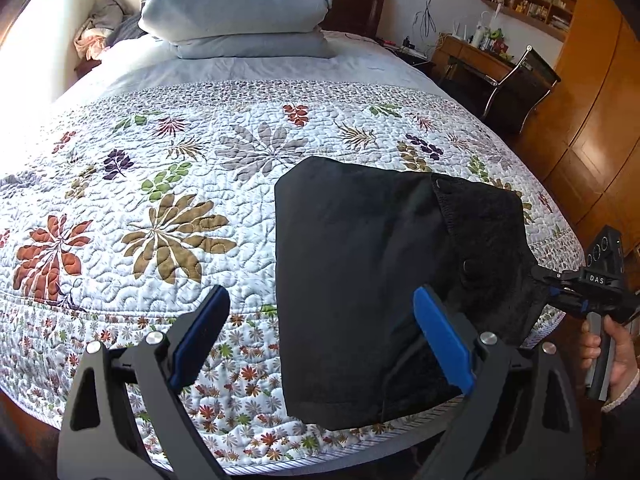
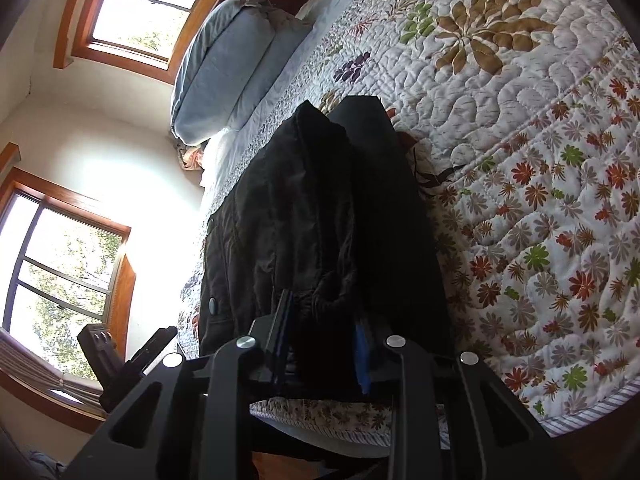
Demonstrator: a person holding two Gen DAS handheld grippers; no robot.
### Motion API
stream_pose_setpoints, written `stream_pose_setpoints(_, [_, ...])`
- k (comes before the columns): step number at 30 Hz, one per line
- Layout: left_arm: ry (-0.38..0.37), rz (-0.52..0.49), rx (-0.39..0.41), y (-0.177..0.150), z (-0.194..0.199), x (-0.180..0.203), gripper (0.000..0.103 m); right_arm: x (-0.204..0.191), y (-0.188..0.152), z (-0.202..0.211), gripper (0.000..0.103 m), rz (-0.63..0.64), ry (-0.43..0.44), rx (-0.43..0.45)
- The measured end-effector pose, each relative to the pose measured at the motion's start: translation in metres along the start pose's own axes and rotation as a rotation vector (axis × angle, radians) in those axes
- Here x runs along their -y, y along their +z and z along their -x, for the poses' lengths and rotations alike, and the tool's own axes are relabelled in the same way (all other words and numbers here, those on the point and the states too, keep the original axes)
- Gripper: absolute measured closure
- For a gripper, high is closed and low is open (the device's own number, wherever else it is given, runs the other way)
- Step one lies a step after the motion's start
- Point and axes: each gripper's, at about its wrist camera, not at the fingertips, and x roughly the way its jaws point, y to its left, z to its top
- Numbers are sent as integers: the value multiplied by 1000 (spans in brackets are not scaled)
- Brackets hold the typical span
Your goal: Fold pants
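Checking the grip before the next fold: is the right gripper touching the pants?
Touching. The right wrist view shows the right gripper with its pads closed on a bunched edge of the pants, black cloth filling the space between them.

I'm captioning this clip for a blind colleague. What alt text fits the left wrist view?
Black pants, partly folded, lie on a floral quilt near the bed's edge. The right gripper pinches their waistband at the right, while the left gripper hovers open in the foreground. Blue bedding is stacked at the headboard.
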Motion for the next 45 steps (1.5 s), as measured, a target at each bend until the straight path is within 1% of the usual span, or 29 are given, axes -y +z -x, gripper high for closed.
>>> stream_pose_setpoints(1, [4,-6,2,1,1,1,10,-1,1,0,75,2,-4,-1])
stream_pose_setpoints(3, [12,-19,8,1,4,3,9,-3,3,1,64,-4,-11,3])
stream_pose_setpoints(4, [14,-25,9,2,6,4,7,-4,5,5,61,-8,-15,14])
stream_pose_setpoints(5, [10,-28,6,2,7,3,7,-5,6,9,55,-7,-14,30])
stream_pose_setpoints(7, [-17,-23,-22,4,8,-2,5,-8,9,20,50,0,-9,52])
stream_pose_setpoints(8, [-31,-15,-40,4,8,-7,5,-8,10,25,45,2,-17,54])
stream_pose_setpoints(9, [-43,-1,-60,4,7,-13,4,-9,10,30,37,4,-30,60])
stream_pose_setpoints(14, [-101,140,-194,-6,-7,-56,4,-5,9,47,36,40,-76,77])
stream_pose_setpoints(18, [-155,230,-279,-24,-23,-76,4,6,2,47,36,13,-61,72])
stream_pose_setpoints(20, [-215,267,-314,-32,-30,-81,4,11,0,44,35,-3,-59,64])
stream_pose_setpoints(26, [-438,374,-387,-41,-47,-82,4,17,-2,38,35,-29,-44,52])
stream_pose_setpoints(29, [-520,439,-428,-44,-61,-82,4,17,-2,36,35,-29,-42,47])
stream_pose_setpoints(32, [-556,490,-446,-47,-72,-82,4,16,-1,34,34,-28,-43,41])
stream_pose_setpoints(35, [-546,520,-458,-50,-82,-83,4,16,0,33,33,-25,-43,33])
stream_pose_setpoints(38, [-575,544,-482,-53,-92,-81,4,15,1,32,27,-21,-43,35])
stream_pose_setpoints(40, [-594,552,-500,-54,-100,-77,4,15,3,33,26,-17,-36,36])
stream_pose_setpoints(41, [-595,554,-506,-53,-105,-75,4,15,3,34,24,-17,-35,37])
stream_pose_setpoints(42, [-591,552,-510,-54,-108,-73,4,15,4,34,20,-18,-30,38])
stream_pose_setpoints(45, [-589,542,-517,-52,-113,-68,4,16,7,36,17,-21,-21,35])
